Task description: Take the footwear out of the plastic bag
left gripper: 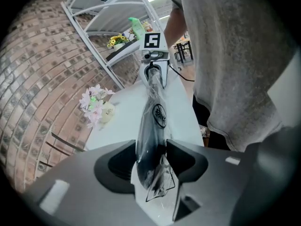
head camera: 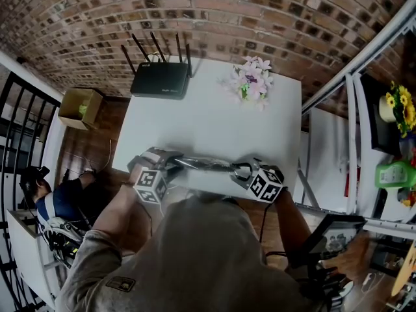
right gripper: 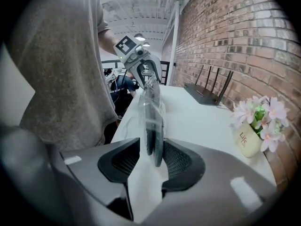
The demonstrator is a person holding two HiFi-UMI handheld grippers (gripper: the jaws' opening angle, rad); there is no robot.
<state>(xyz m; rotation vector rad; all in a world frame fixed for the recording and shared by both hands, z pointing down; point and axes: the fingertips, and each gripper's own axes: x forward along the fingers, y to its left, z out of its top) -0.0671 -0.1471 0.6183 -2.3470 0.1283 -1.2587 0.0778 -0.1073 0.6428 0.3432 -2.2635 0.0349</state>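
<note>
**Bag held at both ends over the near table edge**

Footwear (left gripper: 158,117), dark and marked with a round logo, is seen inside a clear plastic bag (head camera: 207,164). The bag is stretched lengthwise between the two grippers, along the near edge of a white table (head camera: 214,119). Whether the bag rests on the tabletop or is held just above it cannot be told.

The left gripper (left gripper: 151,155) is closed on one end of the bag. Both pads are pressed against the plastic and the dark footwear inside it, so the jaws are kept fairly wide apart by what is gripped. A crumpled tail of plastic is seen hanging out below the jaws.

The right gripper (right gripper: 153,158) is closed on the opposite end. The plastic and the dark edge within it fill the gap between the ribbed pads, and the jaws are held moderately apart around them.

Each gripper is pointed steeply downward and faces the other along the length of the bag. The footwear is not yet taken out and is still fully enclosed.

At the far side of the table, a black router (head camera: 160,80) with raised antennas is placed against the brick wall. A small vase of pink flowers (head camera: 251,81) is set near it, well apart from the bag.
</note>
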